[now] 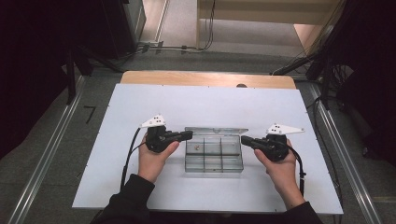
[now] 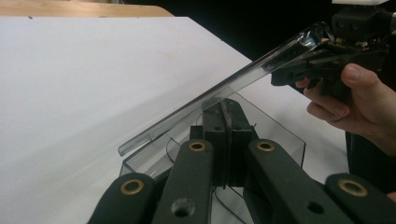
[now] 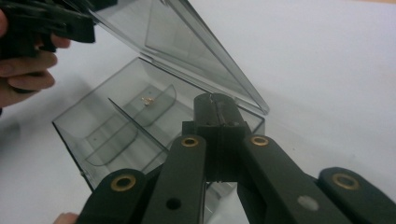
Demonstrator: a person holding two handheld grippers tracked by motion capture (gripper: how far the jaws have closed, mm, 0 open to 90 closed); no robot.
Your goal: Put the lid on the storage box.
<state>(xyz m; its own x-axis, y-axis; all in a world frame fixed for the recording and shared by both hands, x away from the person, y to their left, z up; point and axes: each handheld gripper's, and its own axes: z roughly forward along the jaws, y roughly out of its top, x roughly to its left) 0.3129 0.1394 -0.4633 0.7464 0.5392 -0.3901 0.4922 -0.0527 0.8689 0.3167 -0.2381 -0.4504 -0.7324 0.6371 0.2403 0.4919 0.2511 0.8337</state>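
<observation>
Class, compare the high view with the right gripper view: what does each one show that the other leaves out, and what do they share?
High view: the person's dark sleeves, the white three-cornered plates on the grippers, the wooden table edge and the grey floor.
Right gripper view: the right gripper close up, jaws pressed together at the box's edge, and the curved dividers.
Shared: the clear plastic compartment box, its hinged lid raised at a slant, a small golden item in one compartment, the left gripper, the white tabletop.

Black left hand-held gripper (image 1: 187,135) and right hand-held gripper (image 1: 246,140), brass rivets, white three-cornered plates, black cables, dark sleeves.
</observation>
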